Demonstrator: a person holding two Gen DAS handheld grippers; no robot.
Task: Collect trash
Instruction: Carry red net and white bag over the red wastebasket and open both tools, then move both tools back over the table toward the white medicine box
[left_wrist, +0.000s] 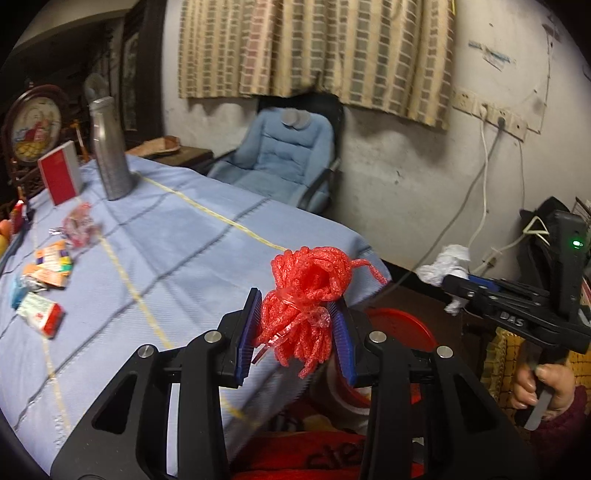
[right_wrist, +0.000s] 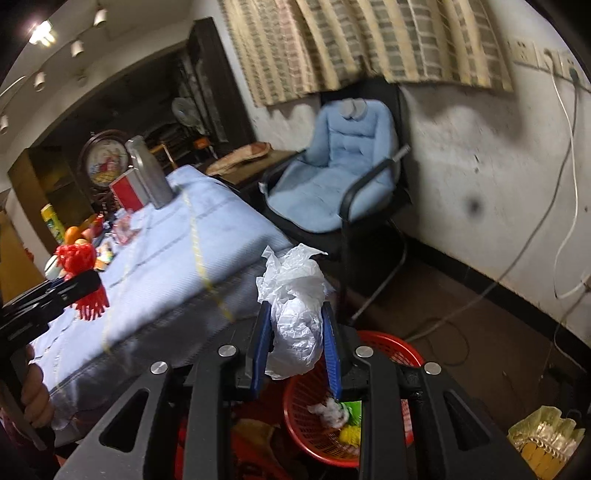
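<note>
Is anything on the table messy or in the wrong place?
Yes. Small wrappers and packets lie scattered on the blue tablecloth near its far left side, strewn loosely, not stacked. The silver bottle stands upright; nothing looks spilled.

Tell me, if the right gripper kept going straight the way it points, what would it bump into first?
Probably the red basket on the floor, just below the white paper the right gripper holds; depth is unclear.

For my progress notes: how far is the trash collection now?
Done: some trash already lies in the red basket. In hand: left gripper holds red foam netting, right gripper holds crumpled white plastic. Left: wrappers on the table.
</note>
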